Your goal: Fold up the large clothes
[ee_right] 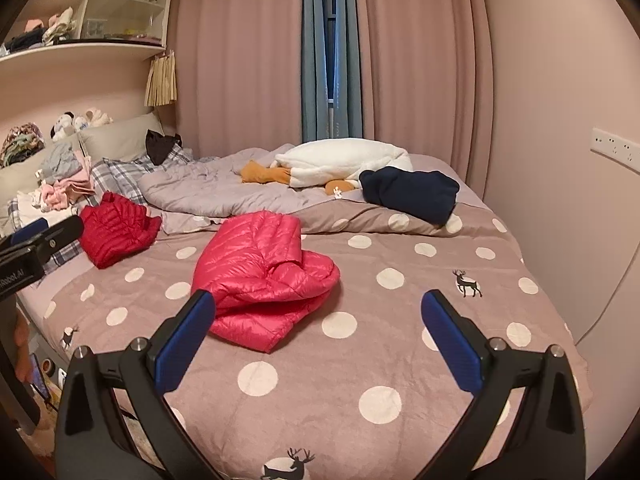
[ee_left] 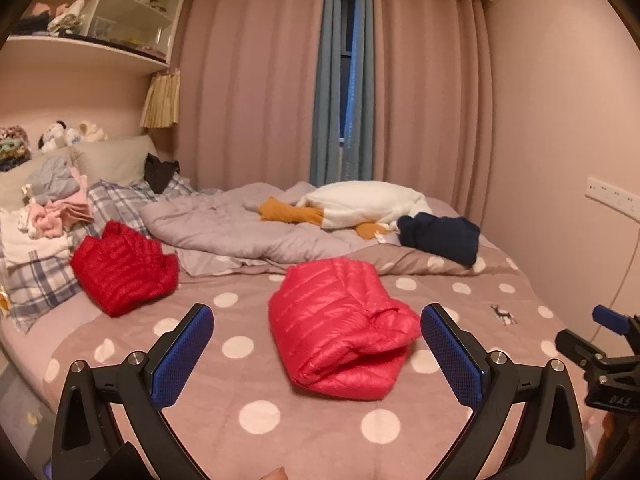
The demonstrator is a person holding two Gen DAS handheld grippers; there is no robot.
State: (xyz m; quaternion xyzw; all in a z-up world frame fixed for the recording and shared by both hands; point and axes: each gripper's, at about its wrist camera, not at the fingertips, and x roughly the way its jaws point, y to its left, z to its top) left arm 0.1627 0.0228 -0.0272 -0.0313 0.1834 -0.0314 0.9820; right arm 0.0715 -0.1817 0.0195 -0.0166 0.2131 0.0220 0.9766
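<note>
A pink-red down jacket lies folded in a bundle on the polka-dot bedspread; it also shows in the right wrist view. My left gripper is open and empty, held above the bed just in front of the jacket. My right gripper is open and empty, to the right of the jacket. A second, darker red down jacket lies folded at the left near the pillows, also in the right wrist view. A folded navy garment lies at the far right, also in the right wrist view.
A crumpled grey quilt and a white goose plush lie across the far bed. A pile of light clothes sits on plaid pillows at left. Curtains hang behind; a wall runs along the right.
</note>
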